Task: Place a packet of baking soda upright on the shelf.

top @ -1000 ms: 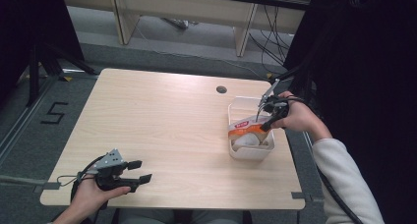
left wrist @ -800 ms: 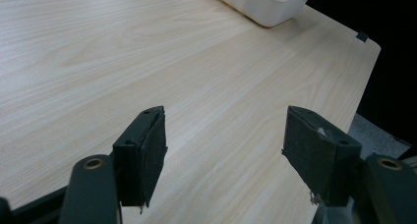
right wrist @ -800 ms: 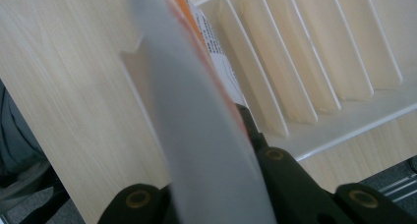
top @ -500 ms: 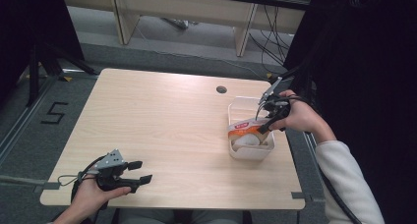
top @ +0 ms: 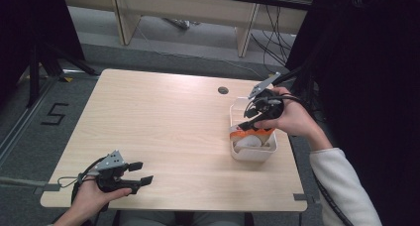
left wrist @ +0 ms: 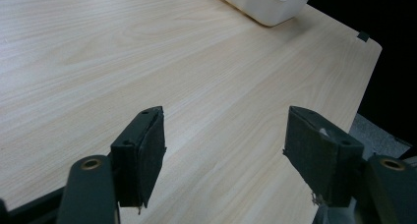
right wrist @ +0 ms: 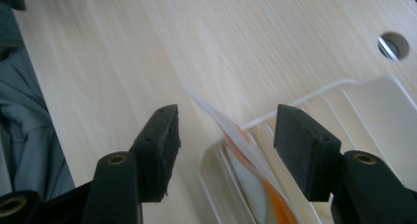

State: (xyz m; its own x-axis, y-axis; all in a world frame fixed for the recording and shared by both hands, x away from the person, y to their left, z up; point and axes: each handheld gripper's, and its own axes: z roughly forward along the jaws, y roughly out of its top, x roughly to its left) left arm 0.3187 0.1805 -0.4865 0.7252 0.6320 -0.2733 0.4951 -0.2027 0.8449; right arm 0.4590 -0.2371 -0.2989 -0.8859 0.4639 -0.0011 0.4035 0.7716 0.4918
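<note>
Table (top: 168,122) surfaced in pale matt wood grain; basket (top: 252,152) at right of smooth white plastic; jaw pads seen as matt black, edges frayed.

I see a light wood-grain table (top: 168,122) with rounded corners, standing on a grey floor (top: 29,137) that bears a dark "5" mark (top: 54,114) off the table's left side. Near the far right edge I can make out a round cable hole (top: 223,90) in the tabletop. A white plastic basket (top: 253,153) sits directly on the table by its right edge, just nearer than the hole. It holds a white and orange item (top: 246,137) I cannot identify. Small dark tabs (top: 299,197) sit at the near corners.
</note>
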